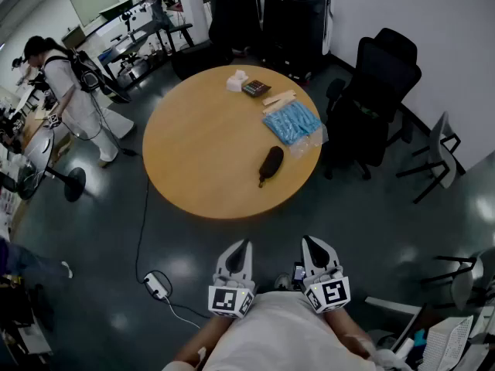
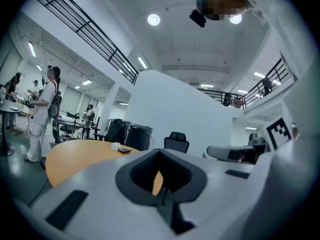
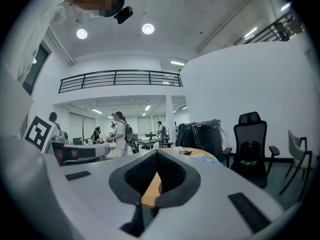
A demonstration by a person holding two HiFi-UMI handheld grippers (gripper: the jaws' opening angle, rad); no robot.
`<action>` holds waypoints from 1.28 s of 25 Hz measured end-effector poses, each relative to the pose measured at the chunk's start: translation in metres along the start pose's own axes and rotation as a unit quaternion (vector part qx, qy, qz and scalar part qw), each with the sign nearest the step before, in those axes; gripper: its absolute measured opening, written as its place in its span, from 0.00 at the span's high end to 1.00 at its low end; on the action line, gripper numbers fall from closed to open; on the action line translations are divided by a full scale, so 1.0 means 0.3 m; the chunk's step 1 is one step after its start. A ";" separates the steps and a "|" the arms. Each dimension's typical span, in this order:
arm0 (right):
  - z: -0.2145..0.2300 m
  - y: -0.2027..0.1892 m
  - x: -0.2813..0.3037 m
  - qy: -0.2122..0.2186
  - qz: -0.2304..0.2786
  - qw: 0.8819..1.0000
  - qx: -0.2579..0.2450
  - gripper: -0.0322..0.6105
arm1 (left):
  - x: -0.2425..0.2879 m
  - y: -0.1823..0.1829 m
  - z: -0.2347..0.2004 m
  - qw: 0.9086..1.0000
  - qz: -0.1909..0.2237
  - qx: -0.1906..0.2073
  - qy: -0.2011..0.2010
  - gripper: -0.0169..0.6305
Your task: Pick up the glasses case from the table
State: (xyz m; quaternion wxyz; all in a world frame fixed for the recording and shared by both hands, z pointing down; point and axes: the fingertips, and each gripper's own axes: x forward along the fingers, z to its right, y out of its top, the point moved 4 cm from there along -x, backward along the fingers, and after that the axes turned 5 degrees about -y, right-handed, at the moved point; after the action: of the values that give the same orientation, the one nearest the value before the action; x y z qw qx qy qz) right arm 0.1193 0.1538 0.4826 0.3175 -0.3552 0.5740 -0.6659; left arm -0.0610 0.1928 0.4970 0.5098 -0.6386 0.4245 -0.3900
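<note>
The pickup has not yet begun: the dark oblong glasses case [image 1: 271,163] lies on the round wooden desk [image 1: 197,157], well apart from the left hand-held gripper [image 1: 240,247] and right hand-held gripper [image 1: 311,244], both closed and empty. Next, 1 of them likely needs to reach forward and open.

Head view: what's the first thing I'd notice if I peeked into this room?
The big round wooden table in the middle of the room grabs the eye. A dark glasses case lies near its right edge, next to a blue packet. At the bottom, close to the person's body, the left gripper and right gripper sit side by side, fingers together, holding nothing.
</note>
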 end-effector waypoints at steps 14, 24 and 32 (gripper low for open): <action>0.063 -0.009 -0.011 0.026 0.002 1.000 0.011 0.93 | 0.032 -0.059 0.049 1.000 -0.012 -0.011 0.027 0.97; 0.129 0.002 0.056 0.044 0.006 0.999 0.005 0.93 | 0.140 -0.113 0.006 1.000 -0.015 -0.004 0.025 0.96; 0.181 0.024 0.264 0.025 0.017 1.000 -0.004 0.93 | 0.403 -0.141 -0.160 0.999 -0.026 0.011 -0.024 0.96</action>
State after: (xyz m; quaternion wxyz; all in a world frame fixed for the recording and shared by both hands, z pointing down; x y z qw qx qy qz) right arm 0.1217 0.0579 0.4889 0.3123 -0.3300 0.5907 -0.6668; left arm -0.0589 0.0688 0.5550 0.5161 -0.6529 0.3915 -0.3925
